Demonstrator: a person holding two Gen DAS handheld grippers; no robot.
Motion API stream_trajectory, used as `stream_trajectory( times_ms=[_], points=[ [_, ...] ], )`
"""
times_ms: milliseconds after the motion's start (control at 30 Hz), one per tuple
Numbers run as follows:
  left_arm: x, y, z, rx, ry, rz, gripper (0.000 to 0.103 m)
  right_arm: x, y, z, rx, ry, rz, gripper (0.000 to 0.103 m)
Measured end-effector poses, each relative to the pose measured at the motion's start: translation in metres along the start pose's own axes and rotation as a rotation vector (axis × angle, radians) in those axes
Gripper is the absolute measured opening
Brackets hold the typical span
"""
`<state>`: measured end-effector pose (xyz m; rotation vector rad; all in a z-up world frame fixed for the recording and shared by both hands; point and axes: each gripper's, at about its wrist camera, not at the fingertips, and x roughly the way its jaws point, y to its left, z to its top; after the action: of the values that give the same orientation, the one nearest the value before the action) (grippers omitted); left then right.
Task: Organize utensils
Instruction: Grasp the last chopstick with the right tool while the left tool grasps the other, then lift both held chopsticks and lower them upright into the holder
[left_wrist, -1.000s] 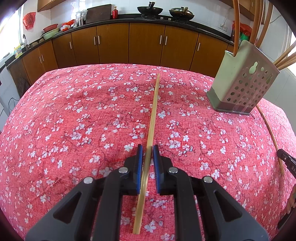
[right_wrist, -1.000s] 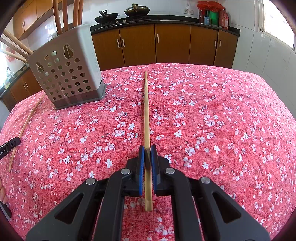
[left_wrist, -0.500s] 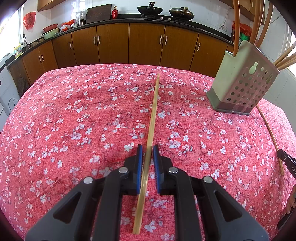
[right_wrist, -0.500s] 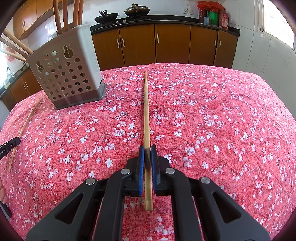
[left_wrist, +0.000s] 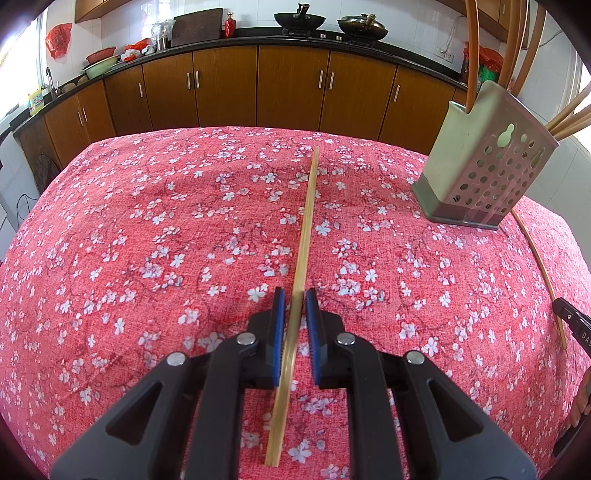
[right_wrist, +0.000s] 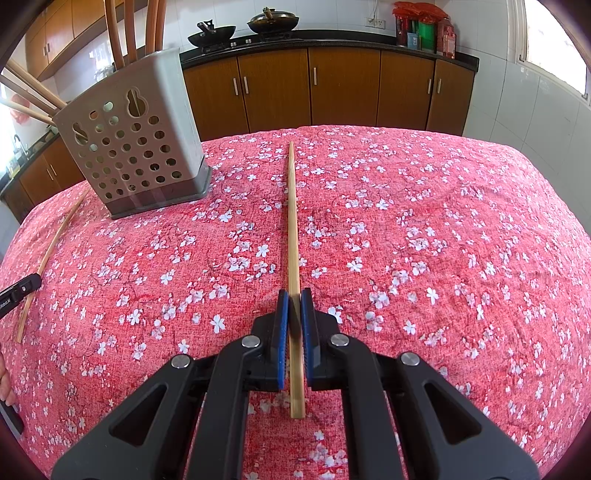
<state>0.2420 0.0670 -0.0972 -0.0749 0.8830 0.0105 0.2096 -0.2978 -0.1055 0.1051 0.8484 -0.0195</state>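
Observation:
In the left wrist view a pale bamboo chopstick (left_wrist: 306, 236) lies on the red floral tablecloth (left_wrist: 147, 258), running away from me. My left gripper (left_wrist: 293, 301) straddles its near part, jaws close on each side with small gaps. In the right wrist view my right gripper (right_wrist: 295, 301) is shut on another bamboo chopstick (right_wrist: 293, 229) that also points away along the cloth. The grey perforated utensil holder (left_wrist: 484, 173) stands at the right in the left view and at the left in the right wrist view (right_wrist: 136, 147); several chopsticks stick out of it.
A third chopstick (left_wrist: 539, 266) lies on the cloth beyond the holder, also in the right wrist view (right_wrist: 48, 254). The other gripper's tip shows at each view's edge (left_wrist: 572, 325) (right_wrist: 18, 291). Brown kitchen cabinets (left_wrist: 295, 88) stand behind the table.

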Motion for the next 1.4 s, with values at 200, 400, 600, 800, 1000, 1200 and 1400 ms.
stream_trajectory(
  times_ms=[200, 400, 600, 800, 1000, 1200, 1400],
  points=[
    [0.000, 0.000, 0.000, 0.000, 0.000, 0.000, 0.014, 0.000, 0.000, 0.000, 0.000, 0.000, 0.000, 0.008],
    [0.000, 0.000, 0.000, 0.000, 0.000, 0.000, 0.014, 0.000, 0.000, 0.000, 0.000, 0.000, 0.000, 0.008],
    [-0.005, -0.003, -0.004, 0.035, 0.002, 0.008, 0.014, -0.002, 0.001, -0.002, -0.001, 0.000, -0.002, 0.008],
    [-0.015, -0.004, -0.015, 0.063, 0.004, 0.019, 0.011, -0.004, 0.001, -0.004, 0.005, -0.003, 0.011, 0.008],
    [-0.042, -0.007, -0.010, 0.088, -0.041, 0.019, 0.009, -0.040, 0.001, 0.001, -0.012, -0.115, 0.002, 0.008],
    [-0.105, -0.012, 0.023, 0.082, -0.211, -0.025, 0.008, -0.094, 0.003, 0.026, -0.037, -0.286, -0.006, 0.008],
    [-0.151, -0.022, 0.051, 0.090, -0.320, -0.083, 0.008, -0.135, 0.005, 0.053, -0.034, -0.415, 0.021, 0.008]
  ],
)
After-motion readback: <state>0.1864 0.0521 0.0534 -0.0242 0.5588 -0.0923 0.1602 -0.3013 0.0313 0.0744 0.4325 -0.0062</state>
